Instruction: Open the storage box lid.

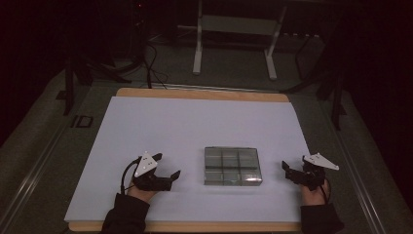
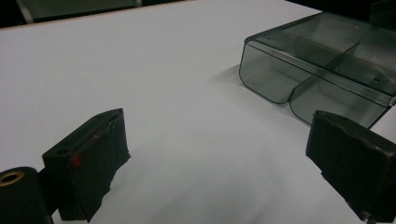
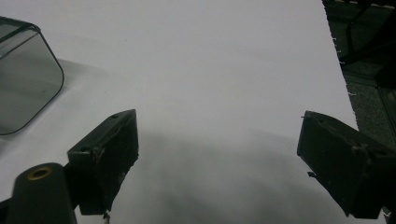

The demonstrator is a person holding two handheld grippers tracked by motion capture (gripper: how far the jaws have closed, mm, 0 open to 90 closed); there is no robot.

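A smoky transparent plastic box [image 1: 232, 166] with several compartments and a shut lid lies flat on the white sheet, right of centre near the front. My left gripper [image 1: 165, 166] rests open to the box's left, a hand's width away. In the left gripper view the box [image 2: 322, 65] sits ahead to the right, and the left gripper [image 2: 224, 158] holds nothing. My right gripper [image 1: 289, 170] stands open just right of the box. In the right gripper view a rounded corner of the box [image 3: 25, 77] shows at the left edge, and the right gripper [image 3: 219, 158] is empty over the sheet.
The white sheet [image 1: 195, 122] covers a wooden tabletop [image 1: 195, 92]. Beyond the table stand a white metal frame [image 1: 234, 39] and dark tripod legs with cables on the floor. The sheet's right edge [image 3: 338, 60] runs near the right gripper.
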